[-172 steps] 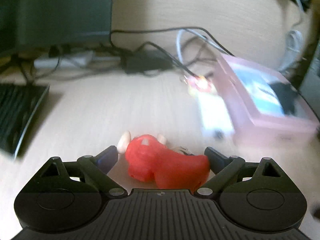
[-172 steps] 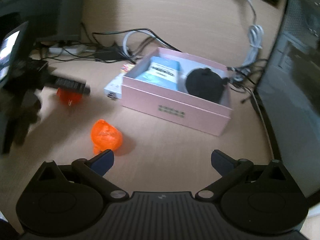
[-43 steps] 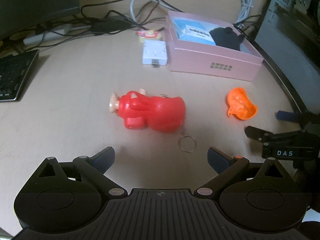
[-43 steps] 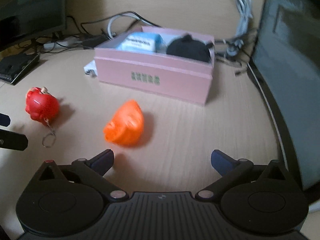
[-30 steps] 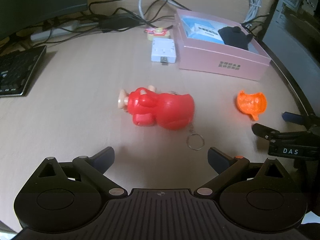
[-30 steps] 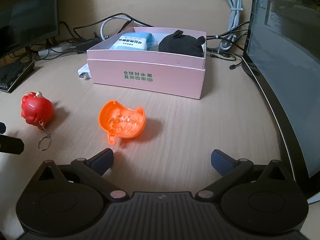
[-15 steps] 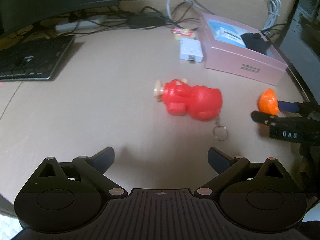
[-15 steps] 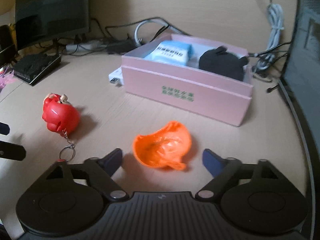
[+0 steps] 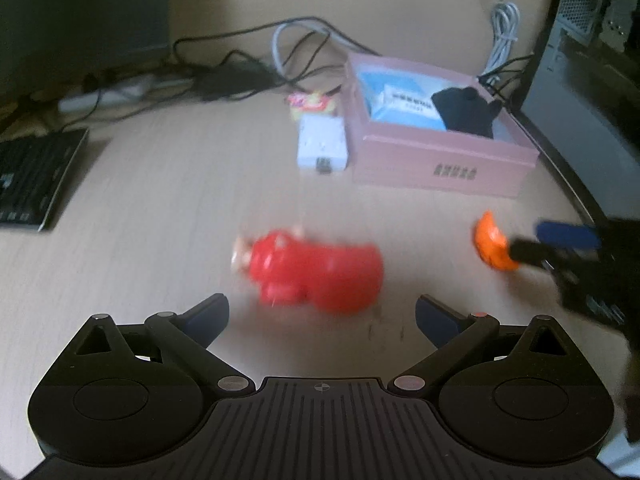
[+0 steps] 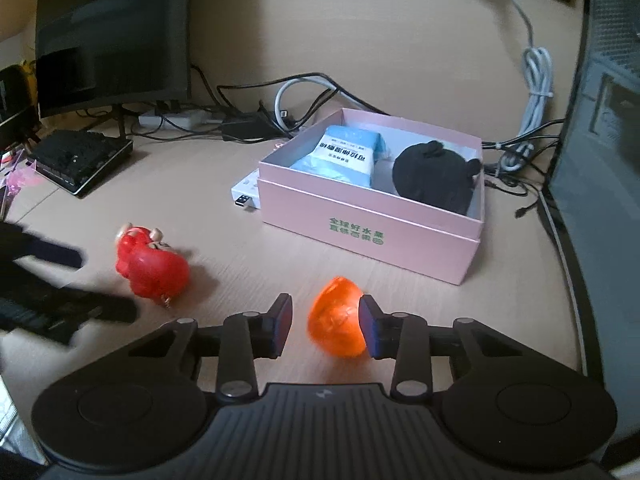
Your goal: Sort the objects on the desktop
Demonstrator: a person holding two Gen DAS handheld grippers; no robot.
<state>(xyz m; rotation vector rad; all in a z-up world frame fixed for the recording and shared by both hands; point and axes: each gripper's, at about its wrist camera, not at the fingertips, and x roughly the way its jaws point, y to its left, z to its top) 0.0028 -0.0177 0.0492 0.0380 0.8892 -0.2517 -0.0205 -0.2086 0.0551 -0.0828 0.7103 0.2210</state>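
An orange toy [image 10: 338, 326] sits between the fingers of my right gripper [image 10: 325, 326]. The right pad touches it; a gap shows at the left pad. It also shows in the left wrist view [image 9: 493, 246]. A red pig keychain [image 9: 314, 278] lies on the desk just ahead of my open, empty left gripper [image 9: 322, 314]; in the right wrist view the pig [image 10: 150, 264] lies to the left. The open pink box [image 10: 430, 252] holds a blue packet [image 10: 346, 154] and a black pouch [image 10: 434, 176].
A white USB adapter [image 9: 323, 146] and a small colourful item [image 9: 310, 102] lie left of the box [image 9: 440, 160]. A keyboard [image 10: 80, 158], monitor [image 10: 108, 36], cables [image 10: 304, 92] and a dark PC case [image 10: 604, 140] ring the desk.
My right gripper has narrowed around the orange toy and seems raised above the desk. My left gripper has moved closer to the red pig.
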